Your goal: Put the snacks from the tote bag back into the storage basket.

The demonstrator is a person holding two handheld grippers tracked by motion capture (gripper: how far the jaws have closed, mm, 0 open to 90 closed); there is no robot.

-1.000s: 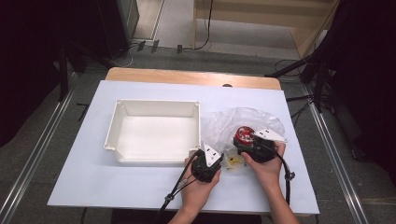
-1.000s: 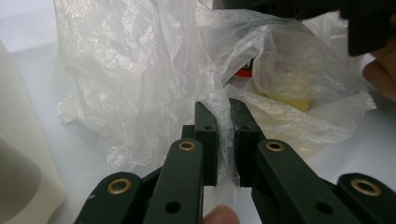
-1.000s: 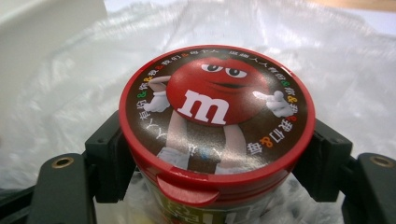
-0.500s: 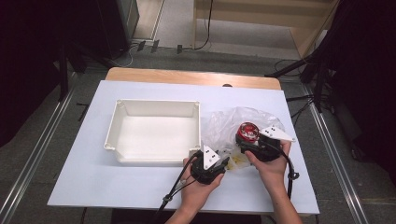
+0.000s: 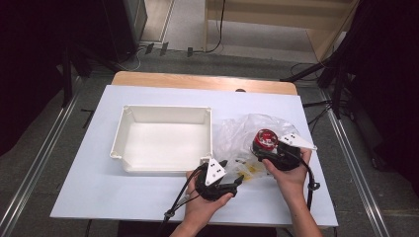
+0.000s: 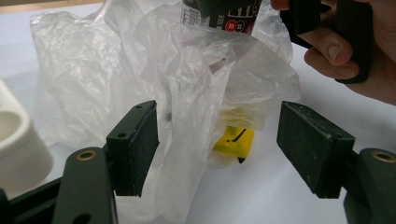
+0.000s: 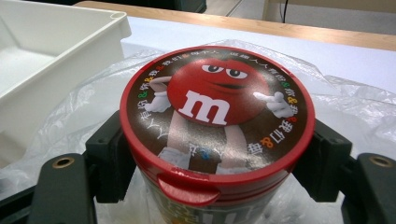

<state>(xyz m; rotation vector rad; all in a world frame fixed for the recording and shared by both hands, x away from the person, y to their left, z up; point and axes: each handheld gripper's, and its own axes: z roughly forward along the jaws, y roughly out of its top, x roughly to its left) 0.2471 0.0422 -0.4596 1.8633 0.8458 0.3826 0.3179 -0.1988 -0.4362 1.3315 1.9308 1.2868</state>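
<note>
The right gripper (image 5: 269,148) is clamped on the tub (image 5: 265,139), one jaw on each side just below the red lid (image 7: 217,114). The tub stands upright inside the open plastic bag (image 5: 242,133), right of the white tray (image 5: 123,138) on the table (image 5: 99,192).

Hidden or unclear:
- In the right gripper view the tub body is cut off at the bottom edge; only a little of the label below the lid is visible, too blurred to read.
- In the left gripper view the tub (image 6: 224,14) is cut off at the top edge, and the right gripper and hand (image 6: 345,46) cover its right side.
- A yellow item (image 6: 233,140) lies in the bag near its lower folds. The film blurs it; what it is cannot be told.
- In the high view the tub base is hidden by the bag and the right gripper.

The left gripper (image 5: 232,181) has its jaws wide apart, holding nothing. In the left gripper view a fold of bag film lies against the left jaw; whether it touches cannot be told. The yellow item lies beyond the jaws, between them.

Edges and open room:
- The bag lies just beside the tray's right wall.
- The table is bare left of the tray and along the front edge left of the hands.
- A bare strip remains between the bag and the table's right edge.
- The tray interior is open.
</note>
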